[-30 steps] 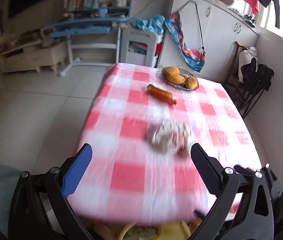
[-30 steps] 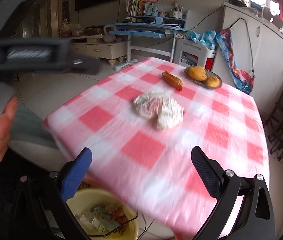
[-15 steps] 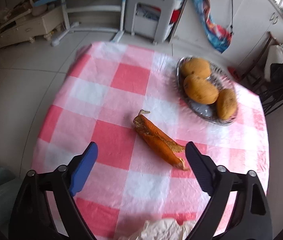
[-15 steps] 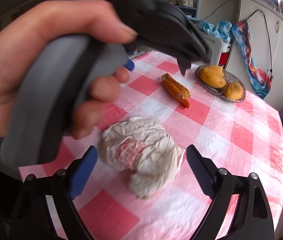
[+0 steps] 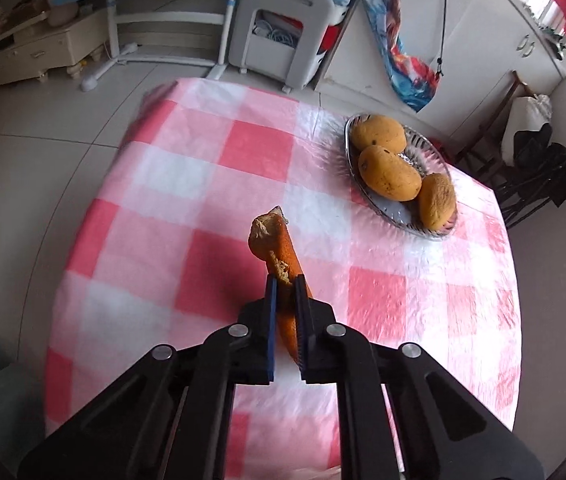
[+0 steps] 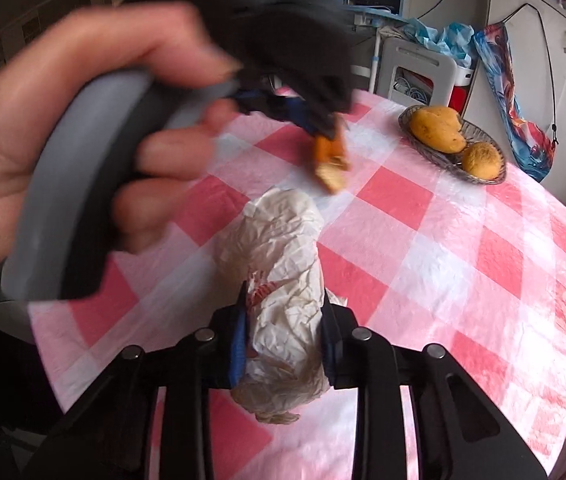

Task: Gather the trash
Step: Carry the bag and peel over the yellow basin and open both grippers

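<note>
Left wrist view has the left tongs (image 5: 284, 292) clamped tight on an orange peel (image 5: 274, 249), sitting in the lower middle of the frame; the peel sticks up and out past the blue pads, with its pale torn end toward the centre of the picture, lifted off the pink and white checked worktop (image 5: 187, 184). Over at the right of the frame there's a glass dish (image 5: 395, 210) with three mangoes (image 5: 389, 174) in it, well apart from the peel. Right wrist view shows the right tongs (image 6: 283, 316) squeezed around a crumpled white paper wad (image 6: 283, 264) with some red print on it, bottom centre of the frame, the paper bulging out past both pads and its far end reaching up toward mid-frame over the worktop. Same view, the person's left hand (image 6: 83, 120) fills the upper left, pretty blurry, wrapped around the grey handle, and you can see the peel hanging from those tongs near the middle top. Dish of mangoes sits upper right
</note>
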`<state>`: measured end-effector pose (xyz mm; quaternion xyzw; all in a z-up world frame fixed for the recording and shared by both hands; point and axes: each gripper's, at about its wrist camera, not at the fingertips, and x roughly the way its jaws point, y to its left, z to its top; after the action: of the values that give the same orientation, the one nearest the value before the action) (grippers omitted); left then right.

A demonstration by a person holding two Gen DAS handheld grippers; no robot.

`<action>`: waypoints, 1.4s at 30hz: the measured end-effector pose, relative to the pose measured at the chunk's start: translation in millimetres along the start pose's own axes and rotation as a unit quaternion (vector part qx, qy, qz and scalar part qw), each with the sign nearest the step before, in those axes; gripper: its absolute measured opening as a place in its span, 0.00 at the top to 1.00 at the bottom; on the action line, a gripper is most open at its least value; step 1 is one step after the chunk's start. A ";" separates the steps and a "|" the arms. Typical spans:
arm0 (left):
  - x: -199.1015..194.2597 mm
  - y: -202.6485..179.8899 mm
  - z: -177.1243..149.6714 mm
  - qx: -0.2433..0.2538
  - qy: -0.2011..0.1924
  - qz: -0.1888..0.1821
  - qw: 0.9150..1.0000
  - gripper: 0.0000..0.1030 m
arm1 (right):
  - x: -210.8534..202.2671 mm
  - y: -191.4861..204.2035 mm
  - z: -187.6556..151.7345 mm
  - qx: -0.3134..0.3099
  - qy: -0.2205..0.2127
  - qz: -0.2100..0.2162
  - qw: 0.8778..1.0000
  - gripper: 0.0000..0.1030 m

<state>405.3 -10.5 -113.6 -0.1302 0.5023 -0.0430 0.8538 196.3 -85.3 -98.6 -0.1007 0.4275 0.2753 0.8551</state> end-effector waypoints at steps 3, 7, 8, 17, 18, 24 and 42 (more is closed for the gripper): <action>-28.1 15.1 -21.6 0.009 -0.011 -0.008 1.000 0.92 | -28.6 2.3 -6.2 0.014 -0.021 0.027 0.999 0.71; -74.2 34.7 -64.7 0.005 -0.021 -0.019 1.000 0.92 | -64.8 16.9 -19.5 -0.003 -0.037 0.069 0.997 0.71; -83.8 39.1 -74.2 0.004 -0.022 -0.022 1.000 0.92 | -67.8 16.5 -19.0 -0.009 -0.037 0.081 0.996 0.71; -159.1 59.5 -181.6 0.011 -0.026 -0.010 1.000 0.92 | -94.4 76.9 -88.3 -0.090 0.041 0.147 0.984 0.71; -163.4 59.3 -192.0 0.011 -0.026 -0.009 1.000 0.92 | -93.2 81.2 -95.2 -0.095 0.049 0.149 0.983 0.70; -179.3 53.3 -265.7 0.015 0.000 0.012 1.000 0.92 | -82.7 101.8 -131.3 -0.121 0.104 0.118 0.980 0.42; -193.8 34.2 -340.6 0.050 -0.040 0.064 0.996 0.40 | -175.8 43.0 -145.1 0.031 -0.058 -0.253 0.965 0.08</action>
<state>12.2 1.0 -115.8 -0.0569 0.4726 -0.0084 0.8794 -10.6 -176.5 -46.7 -0.1629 0.3457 0.0423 0.9231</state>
